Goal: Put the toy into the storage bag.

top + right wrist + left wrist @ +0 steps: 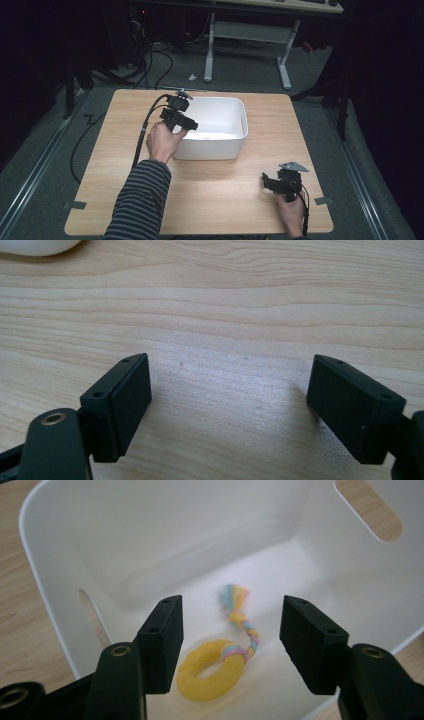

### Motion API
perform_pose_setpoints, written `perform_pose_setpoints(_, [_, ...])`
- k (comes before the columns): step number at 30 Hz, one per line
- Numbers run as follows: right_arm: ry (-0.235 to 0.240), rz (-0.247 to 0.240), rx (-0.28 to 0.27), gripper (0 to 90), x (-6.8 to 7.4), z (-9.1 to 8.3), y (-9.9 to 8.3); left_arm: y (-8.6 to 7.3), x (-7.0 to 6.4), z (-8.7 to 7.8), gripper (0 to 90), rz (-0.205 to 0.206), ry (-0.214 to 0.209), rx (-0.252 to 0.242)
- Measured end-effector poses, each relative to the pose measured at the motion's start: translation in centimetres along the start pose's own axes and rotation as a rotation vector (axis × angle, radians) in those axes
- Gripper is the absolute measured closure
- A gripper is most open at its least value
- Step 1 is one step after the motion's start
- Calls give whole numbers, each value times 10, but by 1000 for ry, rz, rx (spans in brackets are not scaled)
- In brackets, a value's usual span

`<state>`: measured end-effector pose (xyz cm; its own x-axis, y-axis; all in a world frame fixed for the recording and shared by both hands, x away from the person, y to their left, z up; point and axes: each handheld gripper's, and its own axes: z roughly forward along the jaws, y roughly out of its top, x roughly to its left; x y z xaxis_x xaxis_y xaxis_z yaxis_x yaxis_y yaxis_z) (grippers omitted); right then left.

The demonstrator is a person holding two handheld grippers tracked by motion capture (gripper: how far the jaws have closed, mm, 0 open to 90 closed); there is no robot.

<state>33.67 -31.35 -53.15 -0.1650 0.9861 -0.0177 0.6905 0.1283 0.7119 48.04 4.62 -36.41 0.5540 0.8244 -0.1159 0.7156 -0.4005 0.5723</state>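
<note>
Left gripper: we see the black two-jaw left gripper [186,123] held over the near left rim of the bin, its jaws spread wide apart and holding nothing.
Toy: between those jaws, in the left gripper view, we look down on a yellow ring-shaped toy with a pastel braided rope tail [216,672]; it lies on the bin's floor, close to the near wall, the rope running away from the ring toward the middle.
Bin: the white rectangular plastic bin with slot handles [237,142] stands on the far middle of the table, upright, touching nothing but the tabletop.
Right gripper: we find the black two-jaw right gripper [268,178] low over the near right part of the table, well apart from the bin; its jaws stand wide open with bare wood between them.
Table: the light wooden tabletop [220,195] carries the bin.
Person: a striped sleeve [142,200] leads to the left hand.
</note>
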Motion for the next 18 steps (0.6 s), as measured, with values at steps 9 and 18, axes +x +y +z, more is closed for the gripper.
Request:
perform_pose_setpoints(9, [0, 0, 0, 179, 0, 0, 0, -8, 3, -25, 392, 7, -1, -78])
perform_pose_setpoints(18, [0, -1, 0, 179, 0, 0, 0, -20, 13, -47, 392, 13, 6, -129])
